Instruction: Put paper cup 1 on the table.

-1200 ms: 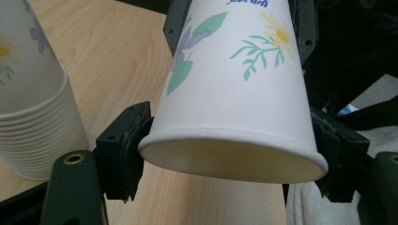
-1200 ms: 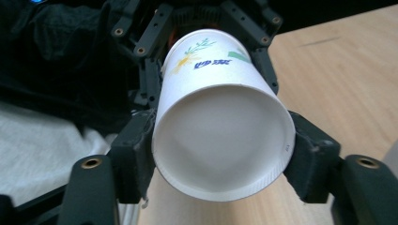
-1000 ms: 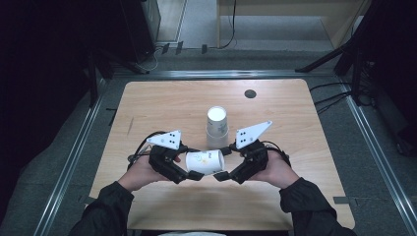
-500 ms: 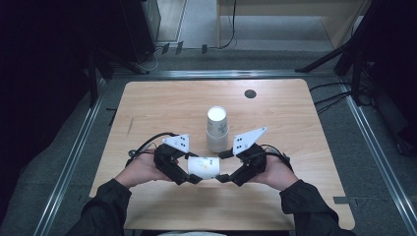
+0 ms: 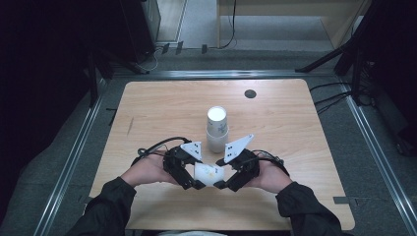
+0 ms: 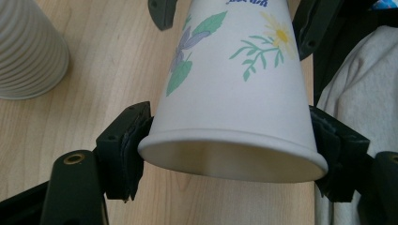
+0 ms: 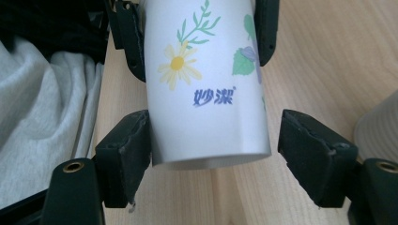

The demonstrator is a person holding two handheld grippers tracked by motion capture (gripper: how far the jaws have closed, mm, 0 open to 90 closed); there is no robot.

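High view, catalogue entry. Item: white paper cup printed with a yellow daisy, green leaves and blue lettering (image 5: 207, 172), lying on its side in the air just above the pale wooden worktop (image 5: 162, 108), near the person's edge, held between the two claws.

Long axis: across the worktop, wide rim toward the left claw (image 5: 193, 173), narrow base toward the right claw (image 5: 224, 177). Both claws face each other along that axis, so neither hand is nearer.

Left claw: in the left gripper view its pads pinch the cup's rim (image 6: 230, 154) from both sides.

Right claw: in the right gripper view its jaws have just been closing round the cup's base end (image 7: 206, 126); one pad (image 7: 129, 145) touches the wall, the other stands apart with worktop showing in the gap. Judged not yet a grip; the coming move turns on closing that gap squarely across the axis.

Nearby: ribbed white cup stack, upside down (image 5: 217, 129), just beyond the claws.

Surface: smooth wood, a dark round grommet (image 5: 250, 93) far off.

Room: grey floor, dark equipment, cables behind.
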